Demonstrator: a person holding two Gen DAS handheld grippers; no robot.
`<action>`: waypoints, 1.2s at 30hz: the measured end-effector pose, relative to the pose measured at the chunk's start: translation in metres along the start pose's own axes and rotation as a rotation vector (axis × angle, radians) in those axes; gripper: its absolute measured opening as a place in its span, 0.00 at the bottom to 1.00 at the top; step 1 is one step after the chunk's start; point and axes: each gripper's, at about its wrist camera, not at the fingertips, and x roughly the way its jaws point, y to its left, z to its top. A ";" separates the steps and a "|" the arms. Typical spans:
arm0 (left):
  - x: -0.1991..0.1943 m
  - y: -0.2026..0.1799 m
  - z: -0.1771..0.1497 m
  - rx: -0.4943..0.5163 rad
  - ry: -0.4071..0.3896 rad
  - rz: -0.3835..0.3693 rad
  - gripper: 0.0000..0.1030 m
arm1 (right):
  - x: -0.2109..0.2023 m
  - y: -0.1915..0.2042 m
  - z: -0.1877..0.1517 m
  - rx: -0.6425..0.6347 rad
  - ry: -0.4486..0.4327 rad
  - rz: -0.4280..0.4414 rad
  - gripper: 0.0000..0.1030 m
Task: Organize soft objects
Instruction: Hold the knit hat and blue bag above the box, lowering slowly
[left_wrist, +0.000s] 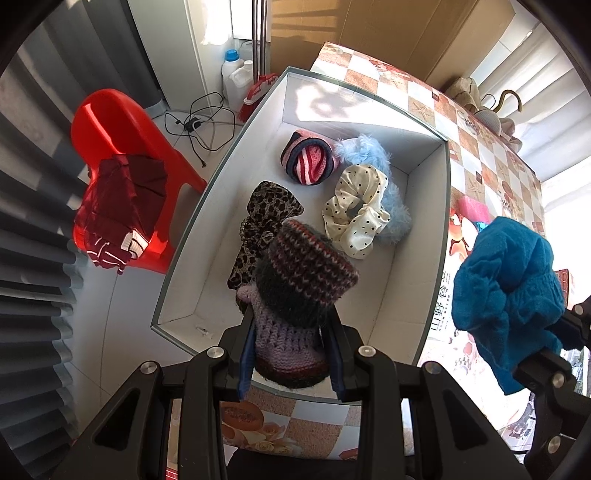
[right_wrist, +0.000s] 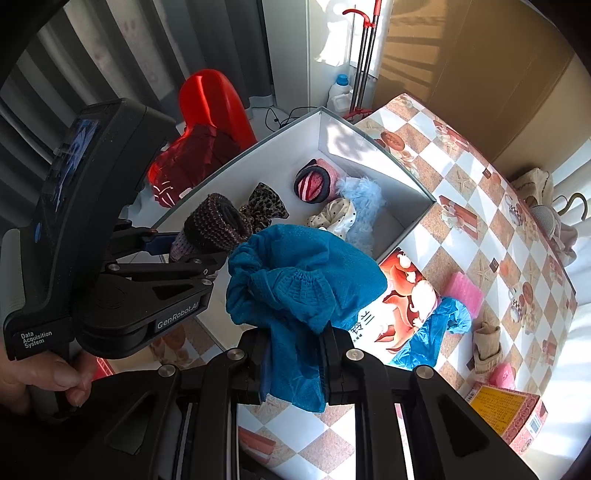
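Two handheld grippers hover over a white open-topped cardboard box (left_wrist: 428, 221) that sits on a desk covered in checked orange-and-white patterned oilcloth (right_wrist: 461, 206). In the lower centre of the left wrist view, the left gripper (left_wrist: 291, 354) has its jaws closed narrowly on a rolled knitted sock of lilac, dark grey and striped maroon wool (left_wrist: 303, 284), held above the near end of the box. At the right edge of that view, and filling the centre of the right wrist view, the right gripper (right_wrist: 293, 363) has its jaws pinched on a crumpled teal knitted sock (right_wrist: 299, 280), which hangs over the desk just beside the box wall. Already lying in the box are a leopard-print fabric bow (left_wrist: 264, 221), a red-and-navy striped rolled sock (left_wrist: 308, 157), a cream polka-dot satin scrunchie (left_wrist: 356, 210) and a fluffy pale-blue scrunchie (left_wrist: 373, 155). Both socks look light, soft and floppy, likely to sag and spring open, so gripping through the bunched middle seems safest.
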 end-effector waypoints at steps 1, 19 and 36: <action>0.001 0.000 0.000 -0.001 0.002 -0.001 0.34 | 0.001 -0.001 0.001 0.007 0.000 0.000 0.19; 0.011 -0.002 0.000 0.021 0.036 0.003 0.35 | 0.012 -0.012 0.006 0.032 0.033 0.000 0.19; 0.018 -0.007 0.020 0.030 0.036 0.011 0.35 | 0.029 -0.023 0.046 0.048 0.062 -0.007 0.19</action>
